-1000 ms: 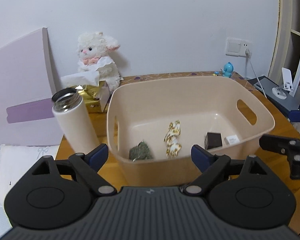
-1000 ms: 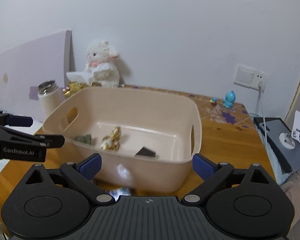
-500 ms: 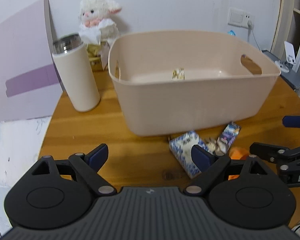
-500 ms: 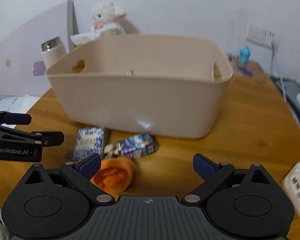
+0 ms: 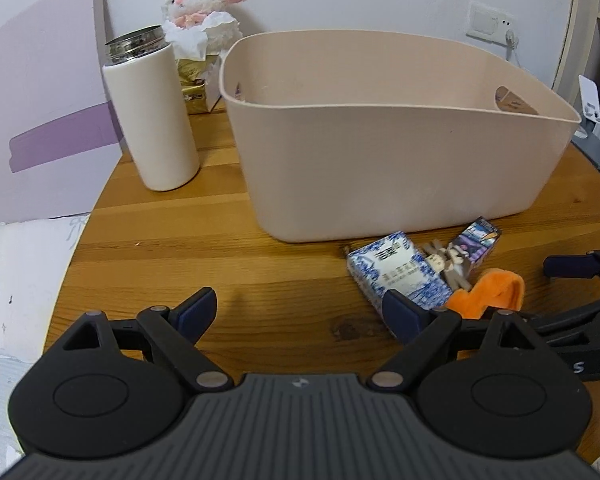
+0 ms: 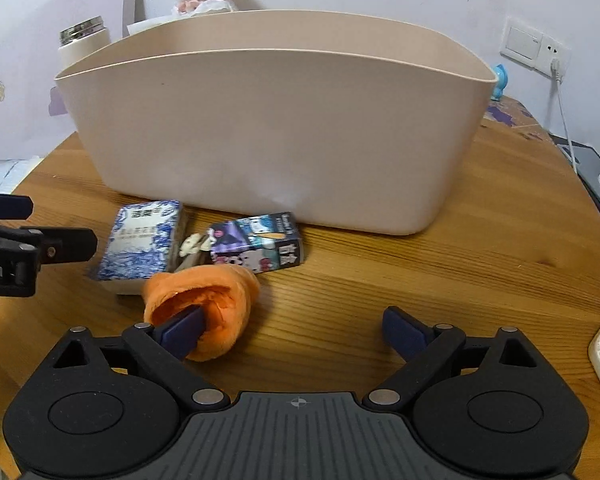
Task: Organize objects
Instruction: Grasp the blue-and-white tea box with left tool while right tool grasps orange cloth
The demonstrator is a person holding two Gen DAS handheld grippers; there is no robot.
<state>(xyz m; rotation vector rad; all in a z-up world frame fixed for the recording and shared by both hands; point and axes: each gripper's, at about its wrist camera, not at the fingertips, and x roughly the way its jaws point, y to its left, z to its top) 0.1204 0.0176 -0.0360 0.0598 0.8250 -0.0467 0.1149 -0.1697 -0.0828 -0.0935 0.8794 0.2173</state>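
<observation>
Right tool (image 6: 296,330) spread wide, orange plush (image 6: 208,300) beside bin (image 6: 276,128)

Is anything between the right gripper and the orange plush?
Nothing visible. The right gripper is open, with its left finger already at the orange plush; the boxes lie beyond it.

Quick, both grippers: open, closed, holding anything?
Left gripper: jaws open, holding nothing.
Right gripper: jaws open, gripping nothing; its left pad sits against the orange plush.
</observation>
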